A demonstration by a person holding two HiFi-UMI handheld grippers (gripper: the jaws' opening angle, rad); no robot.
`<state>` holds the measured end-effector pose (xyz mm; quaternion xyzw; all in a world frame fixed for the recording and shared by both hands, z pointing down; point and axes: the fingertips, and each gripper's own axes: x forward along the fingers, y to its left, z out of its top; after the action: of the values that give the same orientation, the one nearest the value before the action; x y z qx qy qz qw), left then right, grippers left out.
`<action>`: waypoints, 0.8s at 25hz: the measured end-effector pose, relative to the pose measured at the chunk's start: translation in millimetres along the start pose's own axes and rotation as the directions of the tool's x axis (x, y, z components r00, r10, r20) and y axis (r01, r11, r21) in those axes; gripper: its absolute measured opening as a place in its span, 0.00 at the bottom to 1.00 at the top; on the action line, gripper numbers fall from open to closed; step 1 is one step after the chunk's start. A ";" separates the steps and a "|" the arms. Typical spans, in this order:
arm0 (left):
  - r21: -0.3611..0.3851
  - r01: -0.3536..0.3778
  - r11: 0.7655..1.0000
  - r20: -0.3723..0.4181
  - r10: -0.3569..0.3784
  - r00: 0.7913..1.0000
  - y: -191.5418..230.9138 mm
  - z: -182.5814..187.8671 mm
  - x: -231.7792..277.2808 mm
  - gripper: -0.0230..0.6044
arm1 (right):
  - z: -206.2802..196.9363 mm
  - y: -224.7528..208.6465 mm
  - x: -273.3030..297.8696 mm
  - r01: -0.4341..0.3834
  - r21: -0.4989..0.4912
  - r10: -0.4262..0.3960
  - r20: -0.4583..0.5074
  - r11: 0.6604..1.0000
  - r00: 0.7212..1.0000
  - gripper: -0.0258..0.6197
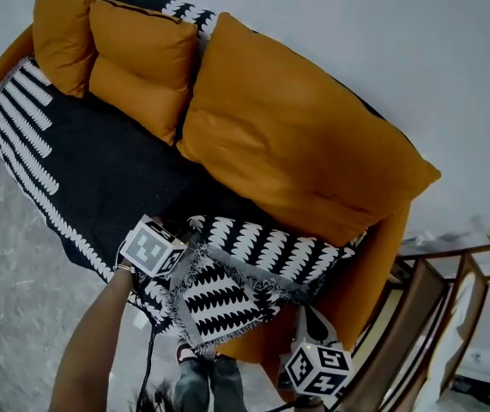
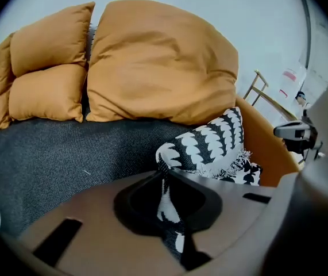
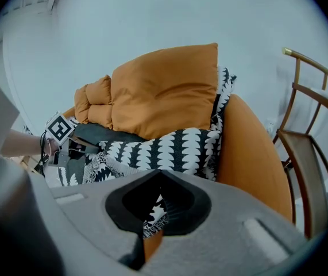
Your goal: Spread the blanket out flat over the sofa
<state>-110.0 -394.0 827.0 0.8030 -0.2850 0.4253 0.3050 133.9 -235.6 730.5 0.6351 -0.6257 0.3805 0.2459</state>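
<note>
Pinching blanket (image 2: pixel 209 142), left gripper (image 2: pixel 164 176), right gripper (image 3: pixel 158 177), chair (image 3: pixel 308 154) nearby

1. Sofa (image 1: pixel 373 264): seat hidden beneath blanket (image 1: pixel 99 170) and cushions (image 1: pixel 296 136)
2. Left gripper (image 2: pixel 165 177): pinched blanket strip passes out of sight behind its body
3. Right gripper (image 3: pixel 158 174): contact with the blanket fringe cannot be told
4. Chair (image 1: pixel 438 316), arm (image 1: pixel 90 350): cut off by picture edges

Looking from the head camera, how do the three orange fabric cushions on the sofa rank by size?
1. Right-hand orange cushion
2. Middle orange cushion
3. Far-left orange cushion, partly hidden behind the middle one, so unsure.
</note>
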 end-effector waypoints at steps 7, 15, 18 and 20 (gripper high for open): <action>0.028 -0.008 1.000 0.019 0.007 1.000 -12.9 8.0 -23.7 0.07 | 1.5 -0.7 -19.4 0.017 0.014 -0.017 0.032 1.000 0.999 0.05; 0.043 0.023 0.999 0.056 -0.025 0.998 -52.3 17.6 -65.1 0.06 | 14.6 -2.1 -58.3 0.044 0.006 -0.044 0.062 0.999 0.997 0.05; 0.059 0.030 0.998 0.065 -0.034 0.997 -70.0 20.4 -74.7 0.06 | 15.2 -3.5 -69.3 0.052 0.024 -0.053 0.080 0.998 0.995 0.05; 0.072 0.032 0.997 0.067 -0.036 0.997 -80.4 23.3 -81.2 0.06 | 16.4 -2.5 -75.9 0.054 0.034 -0.057 0.092 0.998 0.994 0.05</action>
<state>-79.1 -342.6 727.0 0.8321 -0.2662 0.4024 0.2737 144.8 -202.2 661.2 0.6730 -0.6124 0.3532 0.2173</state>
